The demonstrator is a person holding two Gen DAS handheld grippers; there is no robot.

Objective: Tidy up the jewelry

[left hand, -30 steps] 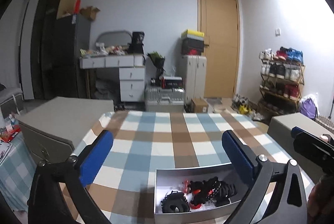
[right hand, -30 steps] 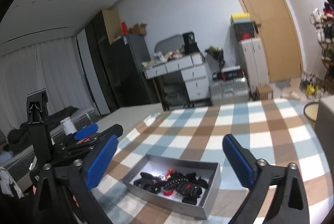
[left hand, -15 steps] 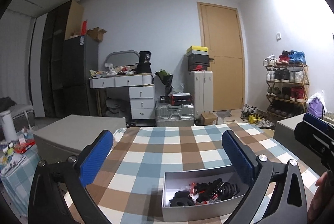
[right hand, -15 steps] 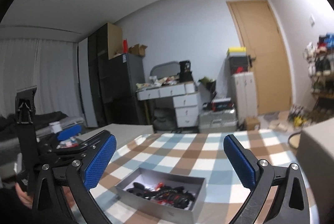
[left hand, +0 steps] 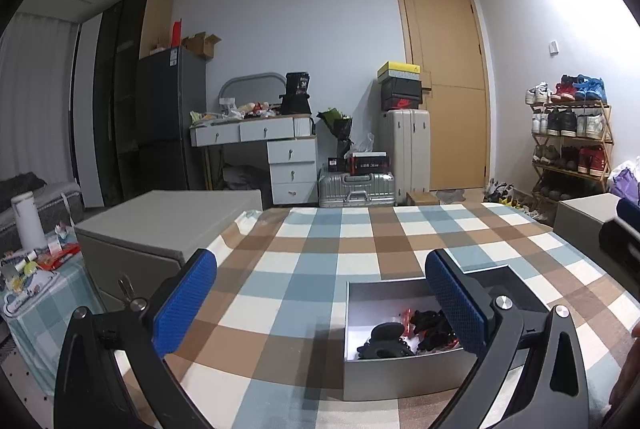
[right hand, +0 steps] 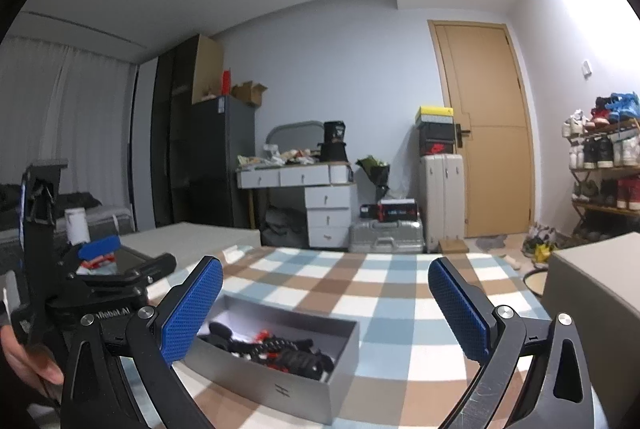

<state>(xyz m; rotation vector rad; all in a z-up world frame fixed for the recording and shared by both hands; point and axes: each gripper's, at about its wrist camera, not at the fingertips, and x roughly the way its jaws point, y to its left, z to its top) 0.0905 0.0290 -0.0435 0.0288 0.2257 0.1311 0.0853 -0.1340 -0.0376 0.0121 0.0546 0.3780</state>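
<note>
The gray box sits on the checked tablecloth. Black and red jewelry lies inside it. The left gripper and the right gripper are both wide apart, holding nothing, above the table.

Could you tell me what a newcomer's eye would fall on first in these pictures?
Probably the open grey box on the checked tablecloth, holding a tangle of black and red jewelry. Next come the wide-open blue pads of the right hand-held gripper and the left hand-held gripper, framing the foreground of each view. Behind, a tan door stands beside a loaded shoe rack.
</note>
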